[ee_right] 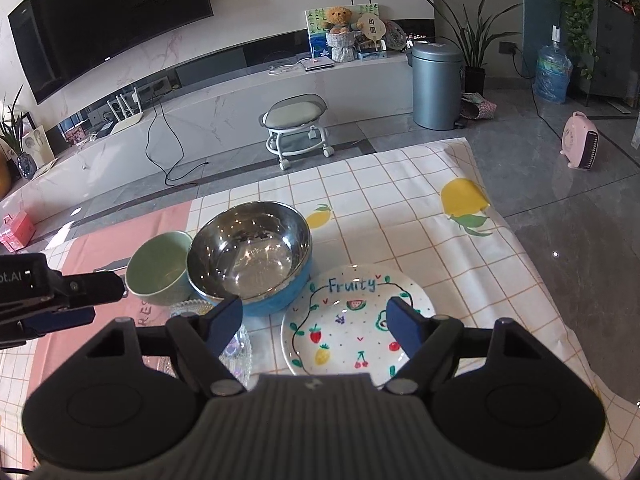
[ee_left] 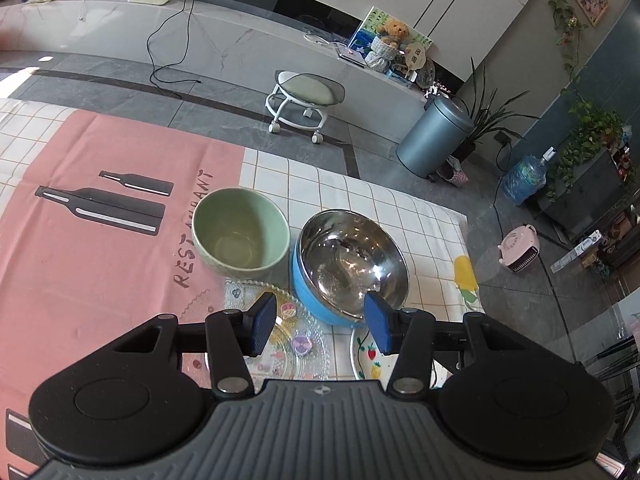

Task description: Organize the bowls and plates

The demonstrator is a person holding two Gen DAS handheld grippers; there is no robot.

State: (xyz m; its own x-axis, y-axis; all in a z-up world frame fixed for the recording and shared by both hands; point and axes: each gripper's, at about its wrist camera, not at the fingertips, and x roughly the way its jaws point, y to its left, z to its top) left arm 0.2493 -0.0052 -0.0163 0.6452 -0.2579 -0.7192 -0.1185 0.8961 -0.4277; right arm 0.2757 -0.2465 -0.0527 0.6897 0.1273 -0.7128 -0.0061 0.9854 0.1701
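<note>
A pale green bowl (ee_left: pixel 240 232) (ee_right: pixel 160 268) and a steel bowl with a blue outside (ee_left: pixel 352 264) (ee_right: pixel 250 252) stand side by side on the table. In front of them lie a clear glass plate (ee_left: pixel 292 340) (ee_right: pixel 240 350) and a white fruit-painted plate (ee_right: pixel 356 320) (ee_left: pixel 370 356). My left gripper (ee_left: pixel 322 326) hovers open above the glass plate and the steel bowl's near rim, holding nothing; it also shows at the left of the right wrist view, left gripper (ee_right: pixel 60 304). My right gripper (ee_right: pixel 316 326) is open over the fruit plate, empty.
A checked tablecloth (ee_right: pixel 400 208) with lemon prints and a pink bottle-printed panel (ee_left: pixel 100 240) covers the table. Beyond its far edge are grey floor, a wheeled stool (ee_right: pixel 296 128), a grey bin (ee_right: pixel 436 84) and a pink heater (ee_right: pixel 580 146).
</note>
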